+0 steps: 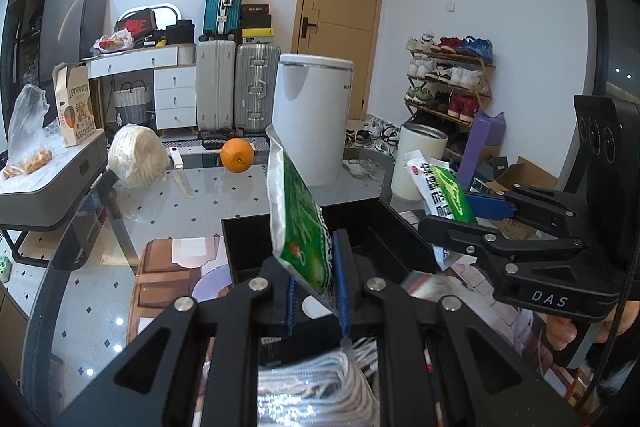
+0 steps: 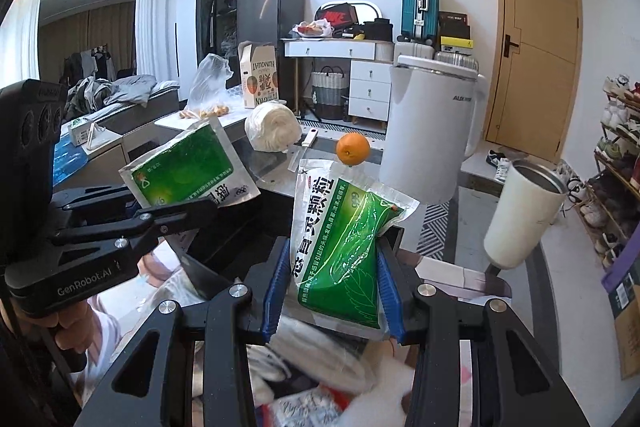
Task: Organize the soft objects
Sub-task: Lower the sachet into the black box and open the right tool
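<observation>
Clamping one green-and-silver sachet [image 1: 298,227] edge-on between blue pads, left gripper [image 1: 316,301] nearly fully closed, packet upright above a black tray [image 1: 248,239]. Pinching a second sachet [image 2: 344,247] of the same kind, right gripper [image 2: 334,291] narrow, jaws pressed on the packet's two sides. Two sachets held in all, one per gripper, both lifted clear over the glass table [image 1: 160,199]. Printed large on the second sachet: Chinese characters and "999"; smaller lines too fine to read. Marked "DAS" on the right gripper's body as seen from the left, "GenRobot.AI" on the left gripper's body as seen from the right. Glimpsed below both grippers: a blurred heap of white and silver soft packs, count impossible to tell. Farther out on the table: one orange [image 1: 237,155], one white kettle [image 1: 310,115] with lettering cut off after "AUX", one open white tumbler [image 2: 524,215], one pale wrapped bundle [image 1: 138,155]. Beyond, one carton [image 2: 258,75] reading "KUMQUAT", upside down; three suitcases; one red-and-black bag [image 1: 134,23] bearing "NIKE". Partly cut off at the frame edges: a hand under each gripper.
</observation>
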